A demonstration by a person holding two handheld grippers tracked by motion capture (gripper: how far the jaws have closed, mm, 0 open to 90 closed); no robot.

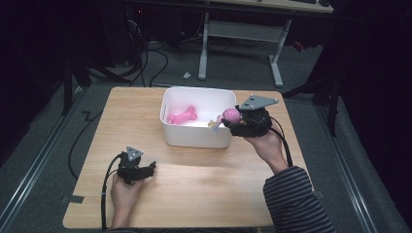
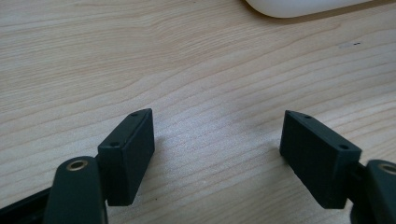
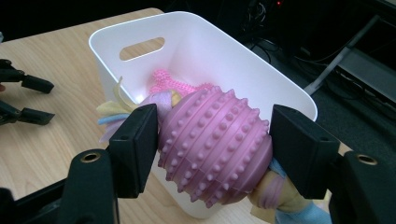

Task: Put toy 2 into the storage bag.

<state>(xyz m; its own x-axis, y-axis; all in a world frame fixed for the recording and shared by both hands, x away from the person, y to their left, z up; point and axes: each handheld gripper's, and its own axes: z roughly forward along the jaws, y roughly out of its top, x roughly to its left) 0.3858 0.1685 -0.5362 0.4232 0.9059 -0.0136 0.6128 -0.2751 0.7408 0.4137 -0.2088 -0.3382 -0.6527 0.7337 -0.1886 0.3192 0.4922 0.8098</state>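
Observation:
My right gripper (image 3: 215,144) is shut on a pink spiky ball toy (image 3: 215,140) with pastel rope tails (image 3: 114,116). In the high view the right gripper (image 1: 232,120) holds this toy (image 1: 230,115) above the right rim of the white bin (image 1: 194,136). A pink bone-shaped toy (image 1: 182,116) lies inside the bin, also visible as a pink bone toy (image 3: 170,83) behind the ball. My left gripper (image 1: 148,169) rests low over the wooden table (image 1: 204,194) at the front left. Its jaws stand open over bare wood, left gripper (image 2: 217,144).
The white bin (image 3: 201,46) has a handle slot in its far wall. A corner of the bin (image 2: 299,5) shows ahead of the left gripper. Beyond the table are dark floor, cables and a desk frame (image 1: 243,34).

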